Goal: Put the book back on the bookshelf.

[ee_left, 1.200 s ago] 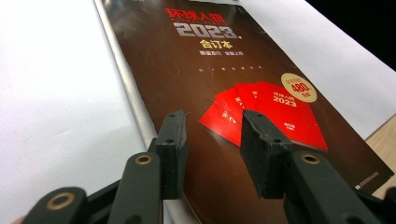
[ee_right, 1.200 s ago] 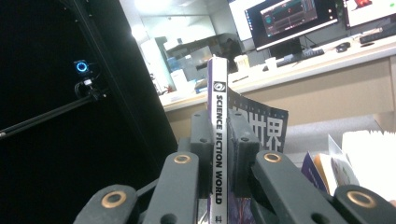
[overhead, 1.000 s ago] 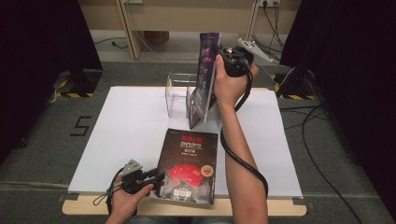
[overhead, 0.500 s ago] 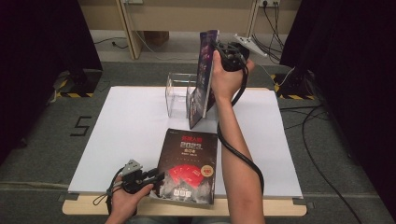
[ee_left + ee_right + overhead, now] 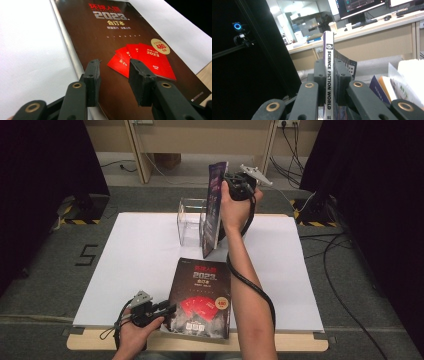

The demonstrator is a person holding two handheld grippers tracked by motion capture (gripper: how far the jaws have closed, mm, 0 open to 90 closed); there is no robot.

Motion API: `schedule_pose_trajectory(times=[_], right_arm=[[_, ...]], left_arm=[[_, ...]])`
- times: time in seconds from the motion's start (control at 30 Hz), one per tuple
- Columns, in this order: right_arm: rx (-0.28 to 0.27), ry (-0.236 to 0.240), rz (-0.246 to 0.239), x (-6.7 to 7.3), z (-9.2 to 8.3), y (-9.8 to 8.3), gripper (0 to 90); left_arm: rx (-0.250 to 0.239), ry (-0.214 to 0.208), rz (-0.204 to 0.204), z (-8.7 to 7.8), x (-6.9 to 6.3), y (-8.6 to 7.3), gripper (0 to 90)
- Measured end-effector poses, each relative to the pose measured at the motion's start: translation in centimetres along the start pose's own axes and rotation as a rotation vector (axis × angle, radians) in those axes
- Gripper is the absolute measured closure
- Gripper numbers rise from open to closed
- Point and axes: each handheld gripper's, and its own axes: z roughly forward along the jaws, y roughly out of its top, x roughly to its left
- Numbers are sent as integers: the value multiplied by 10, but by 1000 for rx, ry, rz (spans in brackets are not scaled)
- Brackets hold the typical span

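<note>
My right gripper (image 5: 231,184) is shut on a purple magazine (image 5: 214,210), which hangs upright over the clear acrylic holder (image 5: 191,221) at the back of the white mat. In the right gripper view both pads clamp its white spine (image 5: 328,75), lettered "SCIENCE FICTION WORLD". A dark magazine (image 5: 202,296) with red booklets printed on its cover lies flat at the mat's front edge. My left gripper (image 5: 167,310) rests at that magazine's left edge, open. In the left gripper view its fingertips (image 5: 93,71) hover just above the cover (image 5: 117,42), touching nothing.
The white mat (image 5: 135,255) covers most of the wooden table (image 5: 300,342). Cables (image 5: 345,250) run over the grey floor to the right. Dark curtains stand at both sides. More books (image 5: 397,85) show at the lower right of the right gripper view.
My right hand has brought the purple magazine down and slightly left, closer to the acrylic holder. The left gripper and the dark magazine have stayed put.
</note>
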Motion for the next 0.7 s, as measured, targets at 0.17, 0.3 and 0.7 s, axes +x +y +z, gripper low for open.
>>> schedule_pose_trajectory(times=[0.17,0.3,0.7], right_arm=[[25,-22,-13,-5,7,-16,830],[34,-30,-26,-7,9,-25,829],[100,-14,-77,-5,-8,-29,800]], left_arm=[[4,1,1,0,1,-1,606],[5,2,2,1,0,-1,606],[8,3,2,1,0,-2,606]])
